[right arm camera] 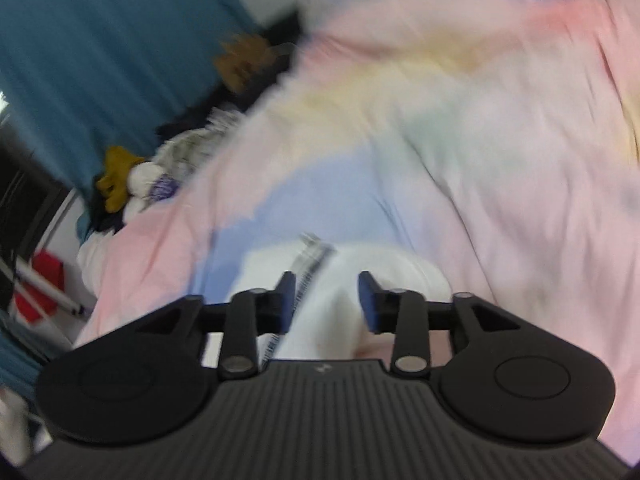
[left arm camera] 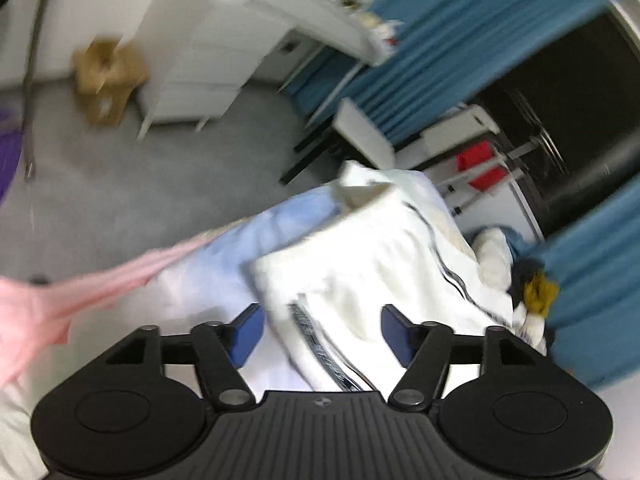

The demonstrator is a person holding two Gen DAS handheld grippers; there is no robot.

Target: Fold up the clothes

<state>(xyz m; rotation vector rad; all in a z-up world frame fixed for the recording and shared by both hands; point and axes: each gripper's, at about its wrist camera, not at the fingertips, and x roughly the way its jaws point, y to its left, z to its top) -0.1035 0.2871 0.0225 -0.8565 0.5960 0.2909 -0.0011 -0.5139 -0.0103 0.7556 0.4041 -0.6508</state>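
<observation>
A white garment with dark side stripes [left arm camera: 372, 264] lies bunched on a pastel pink-and-blue bed sheet [left arm camera: 208, 268]. My left gripper [left arm camera: 322, 330] is open, its blue pads either side of the garment's near edge, not closed on it. In the right wrist view the same white garment [right arm camera: 324, 280] sits between the open jaws of my right gripper [right arm camera: 327, 300]. The pastel sheet [right arm camera: 460, 140] fills the area beyond. Both views are motion-blurred.
A pile of other clothes, mustard, white and dark [right arm camera: 132, 188], lies at the bed's edge by blue curtains [right arm camera: 80, 60]. In the left wrist view a white desk with drawers [left arm camera: 208, 68], a cardboard box [left arm camera: 106, 80] and grey floor [left arm camera: 160, 180] lie beyond.
</observation>
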